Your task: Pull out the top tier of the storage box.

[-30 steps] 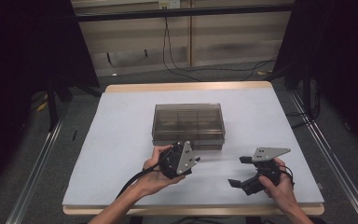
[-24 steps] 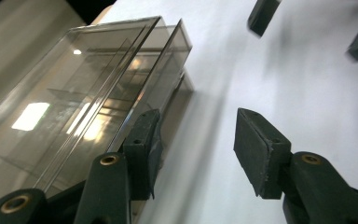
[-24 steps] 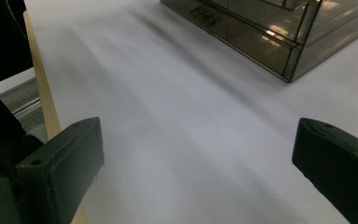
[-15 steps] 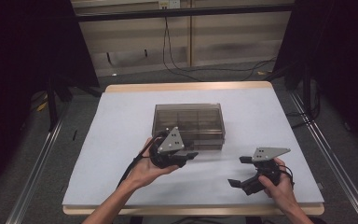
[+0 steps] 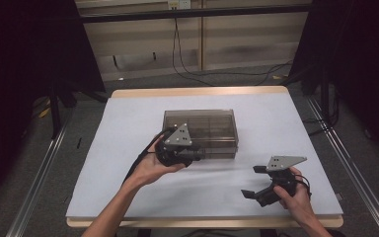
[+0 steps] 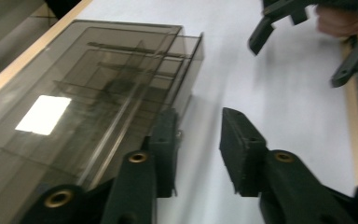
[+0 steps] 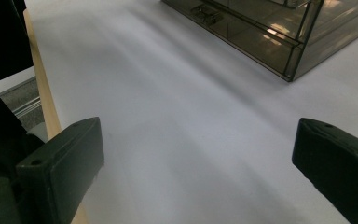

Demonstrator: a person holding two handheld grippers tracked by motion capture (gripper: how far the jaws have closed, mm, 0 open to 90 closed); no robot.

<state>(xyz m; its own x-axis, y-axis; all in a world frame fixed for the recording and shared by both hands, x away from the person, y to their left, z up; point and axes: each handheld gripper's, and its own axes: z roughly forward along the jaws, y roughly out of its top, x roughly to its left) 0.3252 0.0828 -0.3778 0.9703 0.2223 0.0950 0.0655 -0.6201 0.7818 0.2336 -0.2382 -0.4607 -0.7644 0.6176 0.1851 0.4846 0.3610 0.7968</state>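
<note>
Smoky clear lidded box (image 5: 201, 127), dividers inside

**Smoked plastic, matt black, pale sheet**

Showing as clear smoke-tinted plastic: the box (image 5: 200, 132), smooth and glossy, catching a bright patch of light on its lid (image 6: 42, 114). Looking matt and slightly grainy: the black plastic left tongs (image 6: 198, 140), with brass-coloured metal rings set at the joints. Appearing the same dull black: the right tongs (image 7: 191, 163), their corners softly rounded. Wearing flat grey plates of dull metal or plastic, cannot tell which, on top of both tools in the high view. Lying smooth, pale and matt over the tabletop (image 5: 286, 123): a white sheet, paper or cloth unclear. Showing light wood, unpainted: the edge strip (image 7: 42, 93).
</note>
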